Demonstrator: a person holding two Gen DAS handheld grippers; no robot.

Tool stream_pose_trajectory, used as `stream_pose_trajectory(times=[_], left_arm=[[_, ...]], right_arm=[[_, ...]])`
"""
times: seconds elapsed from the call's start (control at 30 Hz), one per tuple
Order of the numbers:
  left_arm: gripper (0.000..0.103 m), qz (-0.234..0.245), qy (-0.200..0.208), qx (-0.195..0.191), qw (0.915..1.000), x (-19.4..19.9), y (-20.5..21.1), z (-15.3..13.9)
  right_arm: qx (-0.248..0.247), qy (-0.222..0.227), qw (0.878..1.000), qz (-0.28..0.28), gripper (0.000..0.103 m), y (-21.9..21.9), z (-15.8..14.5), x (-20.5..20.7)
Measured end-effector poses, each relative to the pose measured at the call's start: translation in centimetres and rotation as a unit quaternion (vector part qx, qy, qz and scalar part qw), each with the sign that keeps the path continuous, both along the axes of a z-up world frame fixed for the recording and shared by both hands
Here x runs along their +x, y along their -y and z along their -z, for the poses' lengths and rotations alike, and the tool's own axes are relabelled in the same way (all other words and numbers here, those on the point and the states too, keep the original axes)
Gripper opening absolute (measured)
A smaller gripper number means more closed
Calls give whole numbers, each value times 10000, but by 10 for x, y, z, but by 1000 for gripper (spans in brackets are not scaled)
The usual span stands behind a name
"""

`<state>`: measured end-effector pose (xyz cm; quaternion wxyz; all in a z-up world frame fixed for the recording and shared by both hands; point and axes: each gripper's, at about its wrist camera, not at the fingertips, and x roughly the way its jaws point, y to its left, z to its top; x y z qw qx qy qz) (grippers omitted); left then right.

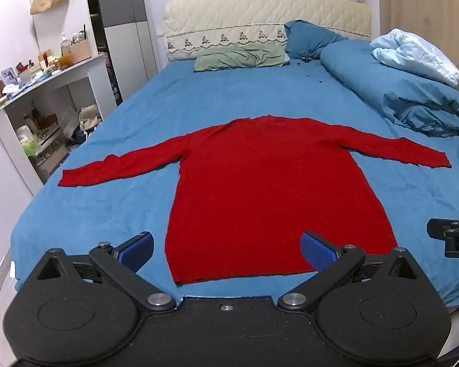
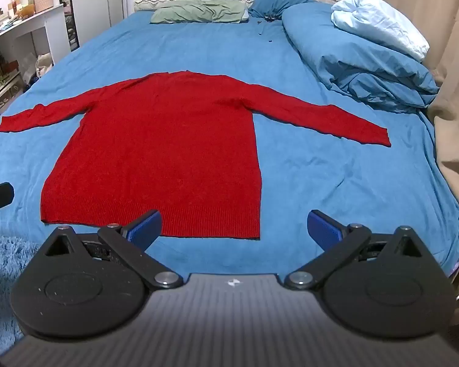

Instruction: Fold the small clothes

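Both grippers, left gripper (image 1: 226, 252) and right gripper (image 2: 234, 227), are hovering with jaws spread over the red sweater (image 1: 269, 189) lying flat on the bed (image 1: 107, 202), ideally pinching sleeve cuffs first.

Knit cloth on a cloth-covered bed

The red sweater (image 1: 269, 189) is matt, fuzzy knit, ribbed at its hem; the blue bed sheet (image 1: 107, 202) is soft, faintly wrinkled cloth; the tongs (image 1: 226, 249) are matt black plastic with textured blue pads (image 1: 319, 252).
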<state>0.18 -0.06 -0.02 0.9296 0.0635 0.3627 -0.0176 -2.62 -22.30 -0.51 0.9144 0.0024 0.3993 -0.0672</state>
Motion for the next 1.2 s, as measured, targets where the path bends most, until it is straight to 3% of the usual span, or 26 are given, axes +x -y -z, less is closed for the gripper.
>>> stream_pose_trajectory(times=[0.33, 1.2], left_arm=[[103, -45, 180, 9, 9998, -4, 1, 0], [103, -203, 184, 9, 9996, -3, 4, -1]], right_arm=[[-29, -12, 10000, 3, 103, -2, 1, 1], [-25, -22, 10000, -15, 103, -6, 3, 2]])
